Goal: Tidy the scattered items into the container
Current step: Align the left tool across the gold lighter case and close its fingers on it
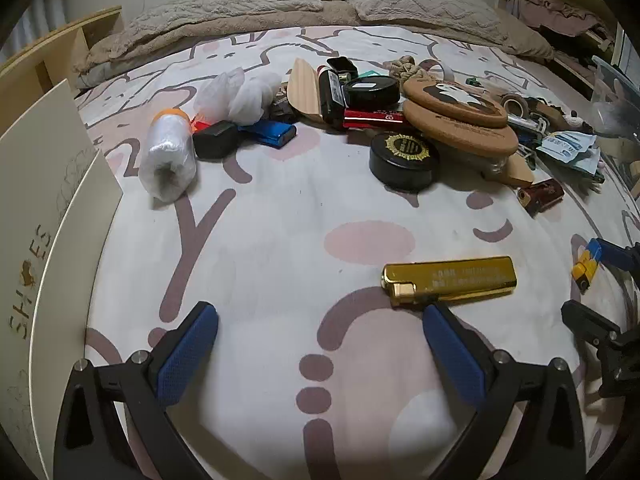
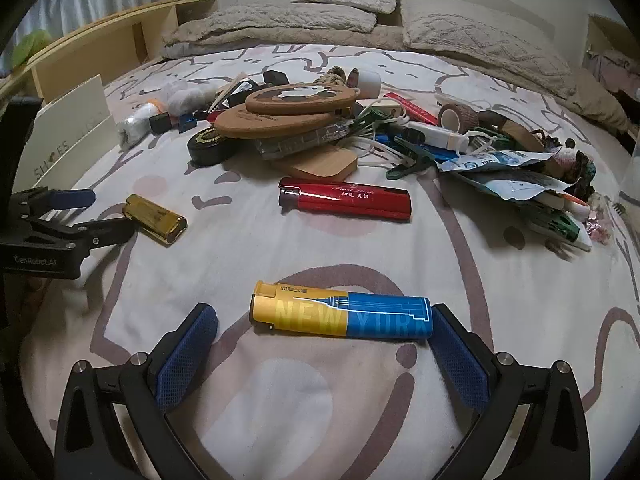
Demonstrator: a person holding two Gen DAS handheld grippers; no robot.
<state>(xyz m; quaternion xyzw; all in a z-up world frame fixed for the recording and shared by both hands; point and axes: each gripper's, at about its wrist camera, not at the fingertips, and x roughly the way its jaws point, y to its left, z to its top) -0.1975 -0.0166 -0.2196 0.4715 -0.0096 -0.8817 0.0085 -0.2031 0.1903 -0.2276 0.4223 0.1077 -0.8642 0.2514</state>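
Note:
A gold lighter (image 1: 450, 286) lies on the patterned bedsheet just past the right fingertip of my left gripper (image 1: 320, 312), which stands open with nothing between its blue pads. The same lighter (image 2: 155, 219) shows beside the left gripper (image 2: 100, 212) in the right wrist view. A yellow-and-blue lighter (image 2: 340, 316) lies crosswise between the pads of my open right gripper (image 2: 324, 316); its blue end is at the right pad, and the left pad stands apart. The left wrist view shows that lighter (image 1: 586, 264) between the right gripper's (image 1: 592, 284) fingers. A white shoe box (image 1: 40, 200) stands at the left.
A red lighter (image 2: 344, 200) lies alone mid-sheet. Behind it is a pile with cork coasters (image 2: 288, 110), black round tins (image 1: 404, 158), a plastic roll (image 1: 168, 156), clips and packets (image 2: 516, 176). A clear plastic tub (image 1: 616, 92) sits far right. Pillows and wooden shelves border the bed.

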